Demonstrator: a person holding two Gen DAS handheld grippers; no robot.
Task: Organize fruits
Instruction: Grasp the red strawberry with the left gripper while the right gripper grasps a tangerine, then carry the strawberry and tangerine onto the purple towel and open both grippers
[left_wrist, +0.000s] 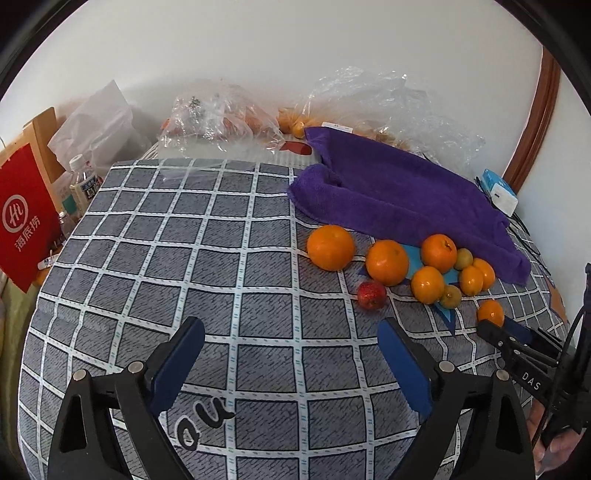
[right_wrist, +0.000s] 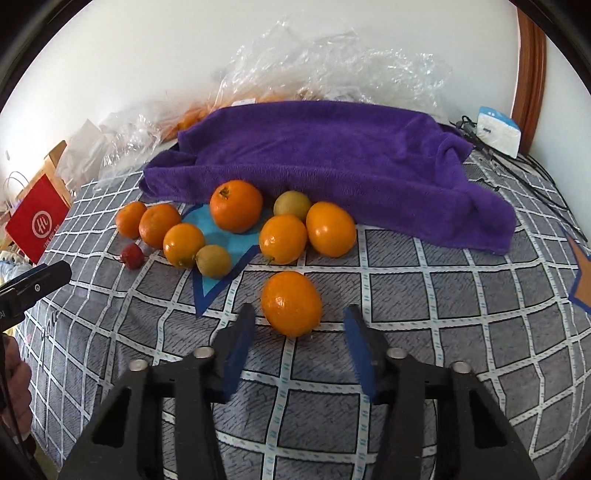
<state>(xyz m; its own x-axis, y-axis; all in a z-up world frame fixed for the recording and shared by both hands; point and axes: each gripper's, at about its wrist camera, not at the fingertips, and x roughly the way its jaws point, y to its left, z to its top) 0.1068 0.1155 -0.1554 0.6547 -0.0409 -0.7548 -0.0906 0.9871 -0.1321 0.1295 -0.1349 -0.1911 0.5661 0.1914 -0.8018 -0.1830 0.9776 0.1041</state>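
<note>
Checked cloth (right_wrist: 424, 280): both grippers angle down, jaws spread; right gripper (right_wrist: 299, 325) seemingly clear of orange (right_wrist: 291, 303).

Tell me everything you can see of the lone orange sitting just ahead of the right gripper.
The lone orange is bright orange with a glossy, dimpled peel that catches a highlight, rounded and slightly oval, apparently whole. It rests on the grey checked cloth, apart from the other fruit by the purple towel. It lies just beyond the right gripper, roughly in line with the gap between the blue pads; neither pad touches it.
</note>
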